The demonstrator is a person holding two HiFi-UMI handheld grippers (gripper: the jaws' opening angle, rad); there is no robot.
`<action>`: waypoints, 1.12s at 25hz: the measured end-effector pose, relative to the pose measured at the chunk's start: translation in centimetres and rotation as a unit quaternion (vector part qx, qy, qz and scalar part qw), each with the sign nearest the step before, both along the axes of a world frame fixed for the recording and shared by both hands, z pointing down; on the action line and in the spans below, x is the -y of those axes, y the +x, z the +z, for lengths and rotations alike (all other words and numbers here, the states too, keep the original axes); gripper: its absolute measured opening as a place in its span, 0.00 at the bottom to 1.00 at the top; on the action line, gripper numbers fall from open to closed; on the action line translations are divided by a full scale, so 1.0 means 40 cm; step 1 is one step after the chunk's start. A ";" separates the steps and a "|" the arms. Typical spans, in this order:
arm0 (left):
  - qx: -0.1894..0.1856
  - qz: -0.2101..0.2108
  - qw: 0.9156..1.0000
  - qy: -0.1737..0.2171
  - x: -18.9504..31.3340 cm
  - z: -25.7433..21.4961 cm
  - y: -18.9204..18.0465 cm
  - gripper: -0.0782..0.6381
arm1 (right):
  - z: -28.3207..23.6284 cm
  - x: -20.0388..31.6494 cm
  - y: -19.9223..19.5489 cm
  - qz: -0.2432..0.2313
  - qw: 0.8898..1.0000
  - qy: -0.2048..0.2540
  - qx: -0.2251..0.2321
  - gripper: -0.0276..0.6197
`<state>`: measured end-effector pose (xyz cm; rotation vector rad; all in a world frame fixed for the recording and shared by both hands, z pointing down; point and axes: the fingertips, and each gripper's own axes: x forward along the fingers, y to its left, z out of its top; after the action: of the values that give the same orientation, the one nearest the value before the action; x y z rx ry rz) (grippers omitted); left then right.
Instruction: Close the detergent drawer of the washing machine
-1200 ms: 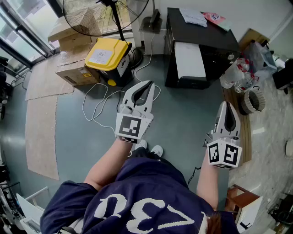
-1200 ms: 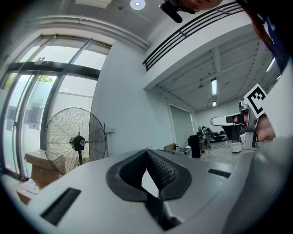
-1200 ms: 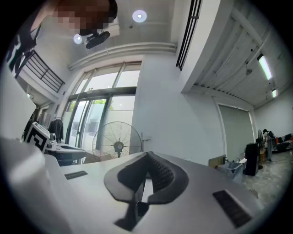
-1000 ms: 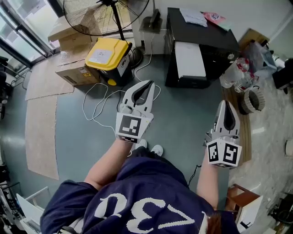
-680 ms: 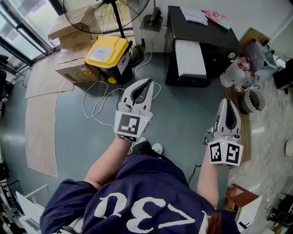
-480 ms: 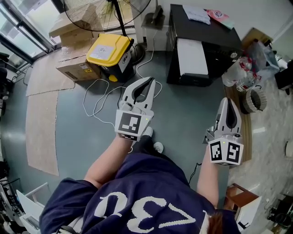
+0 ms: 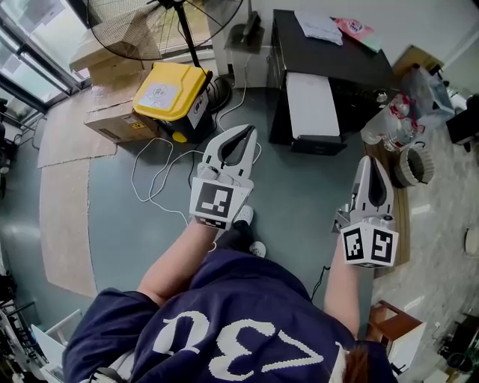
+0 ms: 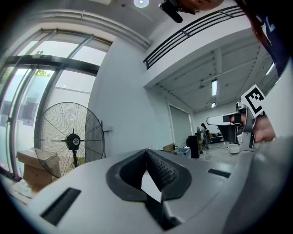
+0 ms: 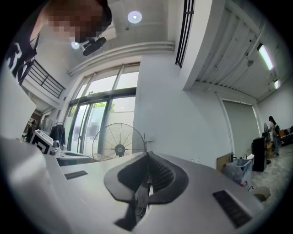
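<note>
Left hand-held gripper (image 7: pixel 246 132): jaws together with the tips meeting and nothing held; it points toward 12 o'clock in the head view, over the floor.
Right hand-held gripper (image 7: pixel 372 160): jaws pressed together and empty; it also points toward 12 o'clock, at 3 o'clock of the left one and well apart from it.
Marker cubes: one sits at the rear of each hand-held gripper, the left cube (image 7: pixel 218 203) and the right cube (image 7: pixel 370 245), both toward 6 o'clock from the jaw tips.
Washing machine and detergent drawer: I cannot make them out in any view.
Person: a dark blue shirt (image 7: pixel 224 329) with white figures fills the 6 o'clock edge of the head view; a shoe (image 7: pixel 243 217) shows just below the left cube.
Floor (image 7: pixel 299 194): grey and bare under both hand-held grippers.
Yellow box (image 7: pixel 168 93): on the floor at 11 o'clock of the left hand-held gripper, touching a cardboard box (image 7: pixel 112 123) at its 8 o'clock.
White cable (image 7: pixel 161 176): loops on the floor at 9 o'clock of the left hand-held gripper.
Fan (image 7: pixel 161 15): stands at 12 o'clock of the yellow box; both gripper views show it upright before tall windows.
Black cabinet (image 7: pixel 329 45): at 1 o'clock of the left hand-held gripper, against the wall, with a white device (image 7: pixel 312 105) on its front part.
Plastic bottles (image 7: pixel 385 127): at 12 o'clock of the right hand-held gripper, near its tips.
</note>
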<state>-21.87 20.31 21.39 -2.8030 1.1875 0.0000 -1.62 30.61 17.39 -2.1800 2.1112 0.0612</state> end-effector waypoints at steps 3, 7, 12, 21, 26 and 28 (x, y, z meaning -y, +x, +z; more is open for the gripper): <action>0.000 0.010 1.000 0.004 0.093 -0.004 0.015 0.14 | -0.002 0.084 0.009 0.007 1.000 0.001 -0.008 0.07; -0.004 0.028 1.000 0.006 0.220 -0.002 0.040 0.14 | -0.001 0.201 0.021 0.022 1.000 -0.003 -0.009 0.07; -0.001 0.048 0.999 0.013 0.357 -0.009 0.072 0.14 | 0.001 0.319 0.042 0.044 0.999 -0.005 -0.004 0.07; -0.012 0.033 0.999 -0.006 0.525 0.027 0.123 0.14 | 0.048 0.472 0.108 0.038 0.999 -0.024 -0.006 0.07; -0.009 0.011 1.000 -0.007 0.584 0.054 0.190 0.14 | 0.074 0.549 0.190 0.020 1.000 -0.022 -0.008 0.07; -0.012 -0.005 1.000 -0.007 0.611 0.062 0.219 0.14 | 0.092 0.582 0.233 0.009 1.000 -0.026 -0.015 0.07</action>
<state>-13.10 -4.13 23.87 -2.8158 1.2123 0.0239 7.72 7.32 21.08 -2.2407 2.1338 0.0416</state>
